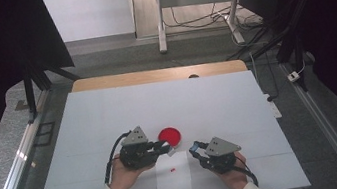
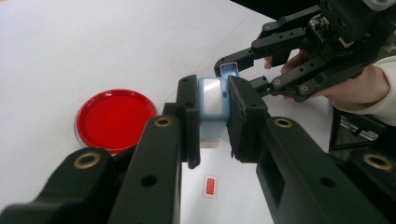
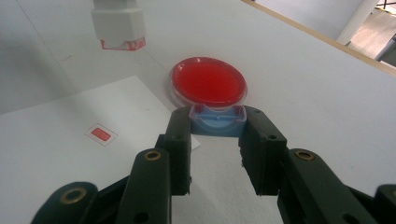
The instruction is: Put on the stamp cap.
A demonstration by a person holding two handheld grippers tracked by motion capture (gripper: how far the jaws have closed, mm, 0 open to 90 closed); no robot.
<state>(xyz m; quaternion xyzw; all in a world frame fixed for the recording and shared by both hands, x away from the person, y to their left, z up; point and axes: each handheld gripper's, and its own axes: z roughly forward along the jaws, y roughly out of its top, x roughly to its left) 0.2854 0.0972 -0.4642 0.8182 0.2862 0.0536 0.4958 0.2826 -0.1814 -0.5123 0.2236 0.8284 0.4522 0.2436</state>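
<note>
High view. Left gripper (image 1: 167,148) pointing to the right across the white table (image 1: 109,118), jaws clamped on a small pale-blue and white plastic block, too small here to resolve. Right gripper (image 1: 195,147) pointing left towards it, jaws clamped on a small pale-blue plastic cap (image 1: 195,146). Tips facing one another, near but apart. Round red-filled clear plastic dish (image 1: 169,136) just beyond both tips, touching neither as far as can be told. White paper sheet (image 1: 174,177) below the gap, bearing a tiny red rectangular tag (image 1: 173,169).

Left gripper view. Pale-blue and white plastic block (image 2: 212,109) pinched upright between the two pads, long axis running along the jaws, white face towards the camera. Right gripper (image 2: 229,70) just beyond it, cap in its tips, open side hard to judge. Dish (image 2: 115,119) lying to the left, tag (image 2: 210,186) below on the sheet.

Right gripper view. Cap (image 3: 216,120) held crosswise between the jaw tips, long axis spanning pad to pad, hollow side up. Block's white lower end with red edge (image 3: 119,24) hanging at upper left, well off the cap's line. Dish (image 3: 208,82) directly ahead, just past the cap.

Judged relation: block up and to the left of the cap; joining likely to call for bringing the two onto one line.

Count: two grippers, one block, one cap, one dish, one sheet, one tag.
</note>
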